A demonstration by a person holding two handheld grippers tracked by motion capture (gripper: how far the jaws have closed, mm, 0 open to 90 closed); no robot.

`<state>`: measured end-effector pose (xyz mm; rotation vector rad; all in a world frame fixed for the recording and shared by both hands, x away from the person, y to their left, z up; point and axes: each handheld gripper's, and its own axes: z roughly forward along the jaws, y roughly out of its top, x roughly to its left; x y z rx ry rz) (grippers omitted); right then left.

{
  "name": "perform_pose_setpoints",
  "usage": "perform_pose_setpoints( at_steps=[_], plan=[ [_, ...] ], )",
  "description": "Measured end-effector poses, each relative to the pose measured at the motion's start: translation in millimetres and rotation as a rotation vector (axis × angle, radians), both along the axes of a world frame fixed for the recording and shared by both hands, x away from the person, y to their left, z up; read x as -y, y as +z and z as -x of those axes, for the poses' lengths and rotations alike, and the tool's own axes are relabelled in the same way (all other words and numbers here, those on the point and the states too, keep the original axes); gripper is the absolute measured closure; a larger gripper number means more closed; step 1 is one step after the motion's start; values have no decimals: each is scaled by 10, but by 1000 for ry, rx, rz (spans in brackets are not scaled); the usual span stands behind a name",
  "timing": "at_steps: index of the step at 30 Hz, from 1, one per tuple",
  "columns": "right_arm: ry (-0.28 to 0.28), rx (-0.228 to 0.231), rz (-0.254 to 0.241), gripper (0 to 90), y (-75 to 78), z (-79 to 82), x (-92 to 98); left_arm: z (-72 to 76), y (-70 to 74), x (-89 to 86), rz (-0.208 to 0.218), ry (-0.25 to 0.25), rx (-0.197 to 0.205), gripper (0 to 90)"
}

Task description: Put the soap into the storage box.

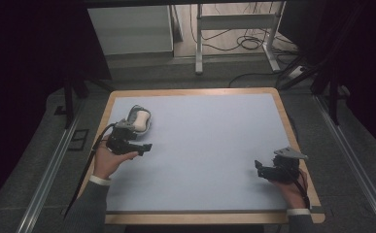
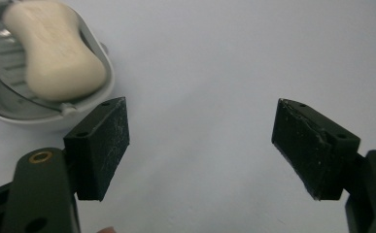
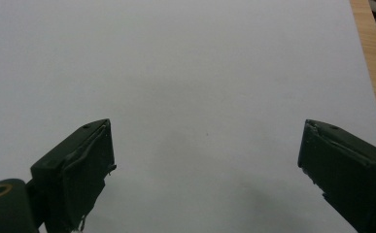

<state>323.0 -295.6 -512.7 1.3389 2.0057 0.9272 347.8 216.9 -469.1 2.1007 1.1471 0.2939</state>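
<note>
A wood-edged counter (image 1: 120, 97) with a pale grey-blue top stands on grey carpet (image 1: 40, 160). Metal rails (image 1: 49, 170) run along the floor on both sides. Behind it, a white cabinet (image 1: 129, 29), a metal frame (image 1: 198, 43) and tangled cables (image 1: 248, 41) sit amid dark surroundings.

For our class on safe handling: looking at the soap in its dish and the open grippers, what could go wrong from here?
1. The soap is rounded and smooth, so it may squirt out from between the left gripper jaws.
2. The soap dish looks light; a nudge may slide or tip it.
3. The right gripper is too far to steady it.
</note>
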Motion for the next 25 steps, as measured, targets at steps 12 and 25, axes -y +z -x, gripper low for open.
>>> perform_pose_setpoints(
  at_steps=[12, 25],
  plan=[
    [3, 3, 6, 58, 3, 4, 0, 241, -298, -40, 24, 19, -25, 213],
    [6, 25, 7, 58, 32, 14, -3, 278, -360, -52, 31, 23, -31, 209]
  ],
)
